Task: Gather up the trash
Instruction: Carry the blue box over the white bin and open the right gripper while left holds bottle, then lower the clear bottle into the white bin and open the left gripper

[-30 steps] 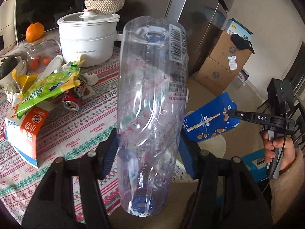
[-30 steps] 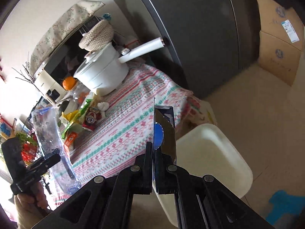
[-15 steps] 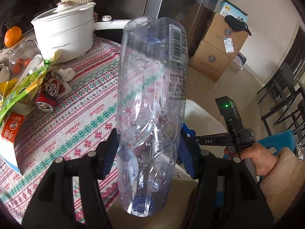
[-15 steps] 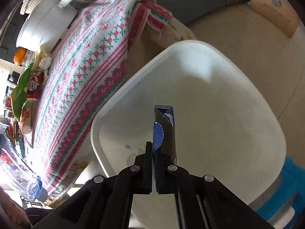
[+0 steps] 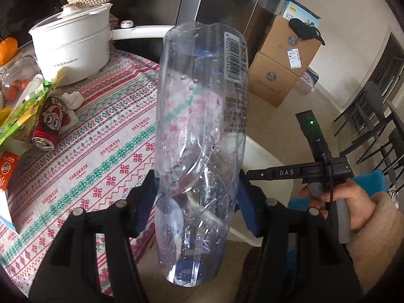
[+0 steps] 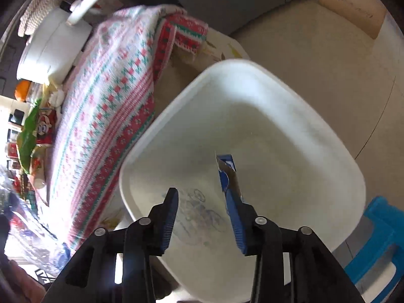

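My left gripper (image 5: 195, 197) is shut on a clear crushed plastic bottle (image 5: 202, 136), cap end down, held by the table's edge. My right gripper (image 6: 202, 202) is open over a white bin (image 6: 328, 156). A blue snack wrapper (image 6: 227, 174) still leans against its right finger (image 6: 236, 223), above the bin's inside. In the left wrist view the right gripper (image 5: 252, 174) shows from the side, over the bin (image 5: 262, 156). More trash lies on the patterned tablecloth (image 5: 106, 146): a red can (image 5: 48, 128), a green wrapper (image 5: 22, 111) and an orange carton (image 5: 6, 174).
A white cooking pot (image 5: 73, 48) with a long handle stands at the table's back. A glass jar (image 5: 17, 78) and an orange (image 5: 7, 50) are at the far left. Cardboard boxes (image 5: 282, 65) stand on the floor, black chairs (image 5: 373, 126) at right, a blue stool (image 6: 378, 240) beside the bin.
My right gripper has opened over the bin, letting go of the blue wrapper, which still rests against one finger. My left gripper has kept hold of the bottle and shifted slightly.
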`<state>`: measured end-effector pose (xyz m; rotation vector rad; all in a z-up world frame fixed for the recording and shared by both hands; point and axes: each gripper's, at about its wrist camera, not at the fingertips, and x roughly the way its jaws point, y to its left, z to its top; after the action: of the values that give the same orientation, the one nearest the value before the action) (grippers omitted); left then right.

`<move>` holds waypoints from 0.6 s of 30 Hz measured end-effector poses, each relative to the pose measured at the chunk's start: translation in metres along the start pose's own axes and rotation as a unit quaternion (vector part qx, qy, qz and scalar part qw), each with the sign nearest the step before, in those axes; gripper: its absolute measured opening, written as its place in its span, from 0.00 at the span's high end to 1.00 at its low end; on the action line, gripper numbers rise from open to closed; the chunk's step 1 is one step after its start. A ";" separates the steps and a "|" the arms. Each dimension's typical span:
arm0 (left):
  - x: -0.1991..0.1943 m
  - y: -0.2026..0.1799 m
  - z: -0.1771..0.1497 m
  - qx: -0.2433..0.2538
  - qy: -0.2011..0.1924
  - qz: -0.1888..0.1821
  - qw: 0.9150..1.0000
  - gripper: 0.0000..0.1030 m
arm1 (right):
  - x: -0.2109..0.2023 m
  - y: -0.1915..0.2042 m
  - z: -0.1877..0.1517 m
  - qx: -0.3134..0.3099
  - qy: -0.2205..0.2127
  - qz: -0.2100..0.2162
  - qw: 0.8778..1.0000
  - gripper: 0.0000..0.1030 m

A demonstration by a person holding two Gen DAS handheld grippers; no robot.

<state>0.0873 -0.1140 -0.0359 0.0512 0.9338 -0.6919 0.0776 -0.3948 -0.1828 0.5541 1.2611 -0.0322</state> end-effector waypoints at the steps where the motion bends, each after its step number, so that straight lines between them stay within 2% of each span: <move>1: 0.002 -0.004 0.001 0.000 -0.004 -0.005 1.000 0.40 | -0.013 0.001 -0.001 0.002 -0.011 0.007 1.000 0.54; 4: 0.012 -0.017 0.002 -0.001 -0.013 -0.019 1.000 0.40 | -0.054 0.004 -0.006 -0.005 -0.045 0.010 0.999 0.47; 8: 0.034 -0.035 0.000 -0.006 -0.013 -0.037 0.999 0.40 | -0.095 -0.004 -0.013 -0.012 -0.090 -0.027 0.995 0.36; 13: 0.071 -0.055 -0.005 -0.006 -0.013 -0.040 0.999 0.40 | -0.115 -0.027 -0.017 0.011 -0.108 -0.067 0.992 0.36; 18: 0.102 -0.072 -0.008 0.002 -0.017 -0.049 0.999 0.39 | -0.132 -0.041 -0.020 0.020 -0.132 -0.082 0.988 0.35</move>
<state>0.0813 -0.2216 -0.0993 -0.0029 0.9066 -0.7821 0.0044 -0.4581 -0.0827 0.4626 1.0467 -0.2620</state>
